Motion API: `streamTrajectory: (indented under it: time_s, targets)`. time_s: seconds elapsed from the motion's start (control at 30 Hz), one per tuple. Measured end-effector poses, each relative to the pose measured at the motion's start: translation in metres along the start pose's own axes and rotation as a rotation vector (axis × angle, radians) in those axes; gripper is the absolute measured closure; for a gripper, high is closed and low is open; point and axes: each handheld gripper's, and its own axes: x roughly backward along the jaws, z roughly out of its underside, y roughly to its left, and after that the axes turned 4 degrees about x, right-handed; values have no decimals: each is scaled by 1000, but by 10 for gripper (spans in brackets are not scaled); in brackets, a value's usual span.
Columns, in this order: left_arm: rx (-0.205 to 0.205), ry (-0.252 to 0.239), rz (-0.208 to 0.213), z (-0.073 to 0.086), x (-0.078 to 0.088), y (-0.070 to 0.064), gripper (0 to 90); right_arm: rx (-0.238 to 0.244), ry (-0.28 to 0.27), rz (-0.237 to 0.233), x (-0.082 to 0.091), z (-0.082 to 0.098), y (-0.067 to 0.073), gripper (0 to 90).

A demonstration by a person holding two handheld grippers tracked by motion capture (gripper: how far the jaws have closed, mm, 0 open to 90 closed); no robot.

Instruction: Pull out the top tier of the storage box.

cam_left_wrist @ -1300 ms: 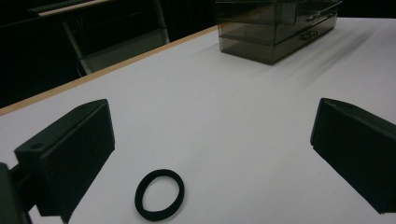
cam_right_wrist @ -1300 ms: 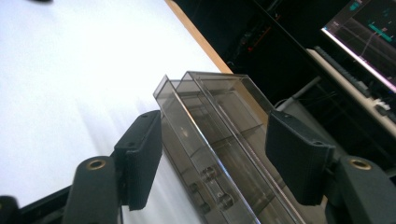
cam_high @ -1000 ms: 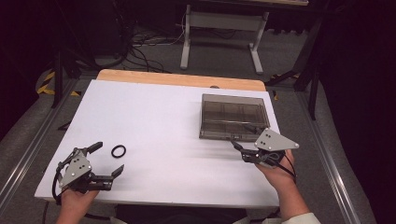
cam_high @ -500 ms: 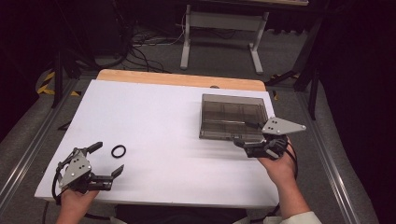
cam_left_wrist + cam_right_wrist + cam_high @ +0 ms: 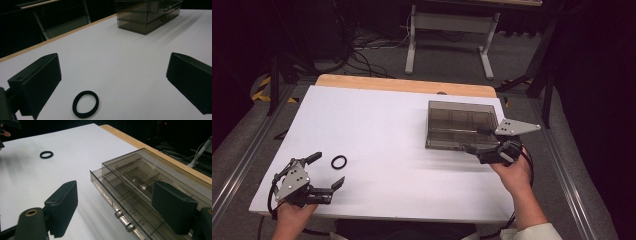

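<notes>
Judging the smoky plastic drawer box (image 5: 462, 125) at right of the high view light, stiff and slippery, we would take its small knobs (image 5: 123, 221). Our right gripper (image 5: 472, 141) has just been opening, nothing between its jaws. Our left gripper (image 5: 328, 170) stands wide open and empty near the black ring (image 5: 339, 162), lower left.

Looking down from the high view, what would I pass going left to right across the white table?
Left gripper → black ring → smoky clear drawer box → right gripper, jaws apart at the box's front.

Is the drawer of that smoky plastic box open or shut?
Slightly open: the drawer front juts out past the box wall above it.
</notes>
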Motion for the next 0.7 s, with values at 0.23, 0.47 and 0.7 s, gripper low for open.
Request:
streamTrajectory:
  time_s: [0.23, 0.47, 0.7]
  targets:
    - [1, 1, 0, 0, 0, 0, 7, 59, 59, -20, 0, -9, -2, 279]
    - [2, 0, 0, 0, 0, 0, 7, 103, 116, -36, -5, -13, -6, 310]
    - [2, 1, 0, 0, 0, 0, 7, 139, 157, -39, -10, -16, -15, 310]
